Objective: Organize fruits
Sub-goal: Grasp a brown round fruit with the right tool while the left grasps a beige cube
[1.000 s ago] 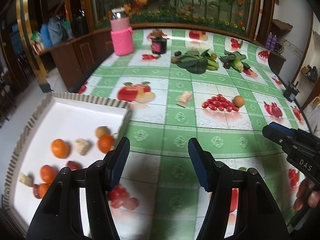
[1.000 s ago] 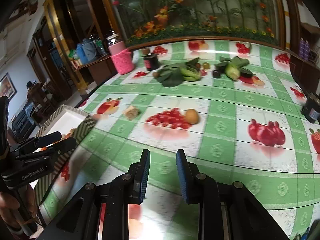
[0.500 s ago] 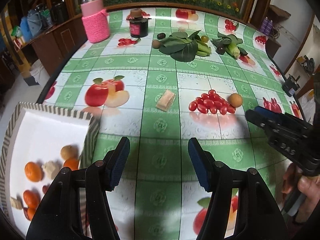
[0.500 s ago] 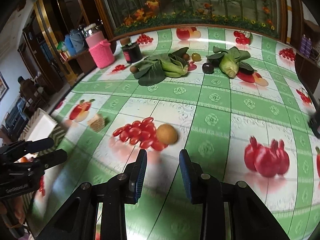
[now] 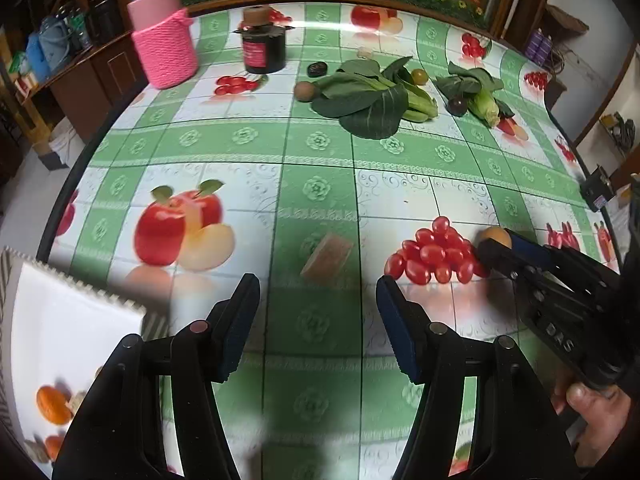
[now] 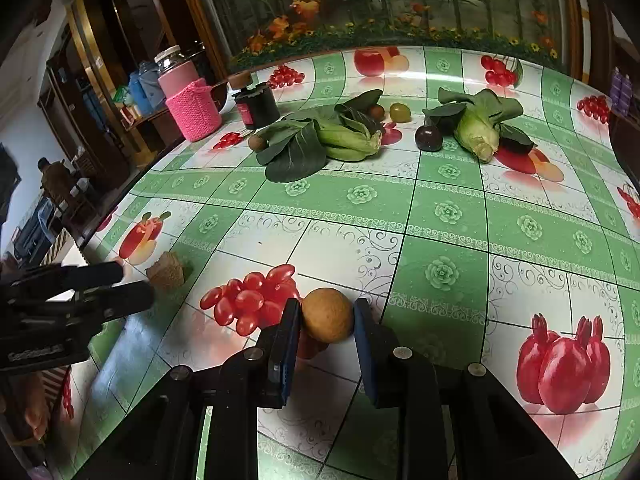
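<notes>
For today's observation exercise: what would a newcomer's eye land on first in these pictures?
Probably the round tan fruit between the pads of the right gripper, whose jaws are closing, beside printed red tomatoes on the green-checked tablecloth. Next, the bright pink knitted jar cover at the far left edge, and the leafy greens farther back.

Glossy plastic tablecloth (image 6: pixel 440 200); matt, finely rough-skinned brown fruit (image 6: pixel 328 314); pink knitted jar cover (image 6: pixel 193 110); corrugated cardboard tray (image 5: pixel 80 292).
</notes>
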Demonstrator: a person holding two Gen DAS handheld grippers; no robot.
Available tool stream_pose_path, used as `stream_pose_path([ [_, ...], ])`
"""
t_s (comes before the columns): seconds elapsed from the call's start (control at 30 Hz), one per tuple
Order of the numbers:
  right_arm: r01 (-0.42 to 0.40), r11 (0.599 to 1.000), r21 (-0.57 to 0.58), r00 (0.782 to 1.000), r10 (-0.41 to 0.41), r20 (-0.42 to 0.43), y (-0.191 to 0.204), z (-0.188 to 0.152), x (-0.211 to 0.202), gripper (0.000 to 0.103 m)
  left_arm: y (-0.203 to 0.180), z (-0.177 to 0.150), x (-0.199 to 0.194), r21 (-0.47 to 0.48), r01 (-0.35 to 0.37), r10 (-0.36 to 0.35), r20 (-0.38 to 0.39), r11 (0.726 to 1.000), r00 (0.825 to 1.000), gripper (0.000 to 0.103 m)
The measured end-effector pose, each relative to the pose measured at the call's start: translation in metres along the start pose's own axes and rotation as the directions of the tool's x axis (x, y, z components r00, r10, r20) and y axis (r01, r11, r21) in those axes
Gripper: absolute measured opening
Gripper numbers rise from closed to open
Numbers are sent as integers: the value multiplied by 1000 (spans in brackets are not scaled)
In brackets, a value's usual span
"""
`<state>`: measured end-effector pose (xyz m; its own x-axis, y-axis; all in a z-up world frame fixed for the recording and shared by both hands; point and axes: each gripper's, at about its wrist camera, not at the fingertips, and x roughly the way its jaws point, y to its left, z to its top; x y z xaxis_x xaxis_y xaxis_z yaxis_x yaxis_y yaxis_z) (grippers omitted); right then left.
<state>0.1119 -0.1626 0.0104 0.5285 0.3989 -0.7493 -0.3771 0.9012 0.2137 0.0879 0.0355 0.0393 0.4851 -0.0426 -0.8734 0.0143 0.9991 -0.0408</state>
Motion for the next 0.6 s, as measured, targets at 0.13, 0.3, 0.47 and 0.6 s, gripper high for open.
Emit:
stream_pose_path([
  [0.13, -25, 1000, 15, 1000, 25, -1, -3, -1, 0, 26, -6, 4, 15, 27, -10, 11, -18, 1000, 1000, 61],
  [0.3, -37, 999, 19, 999, 37, 0, -5, -1, -1, 26, -6, 6, 27, 51, -19, 20, -18, 999, 1000, 25],
  [0.47, -43, 999, 12, 999, 43, -5, -2, -2, -4, 26, -5, 1, 13, 51, -1, 1, -5, 999, 1000, 22],
  [0.6, -59, 998, 4, 998, 59, 4, 7, -4, -14, 26, -4, -10, -13, 58, 12, -14, 25, 998, 1000, 22],
])
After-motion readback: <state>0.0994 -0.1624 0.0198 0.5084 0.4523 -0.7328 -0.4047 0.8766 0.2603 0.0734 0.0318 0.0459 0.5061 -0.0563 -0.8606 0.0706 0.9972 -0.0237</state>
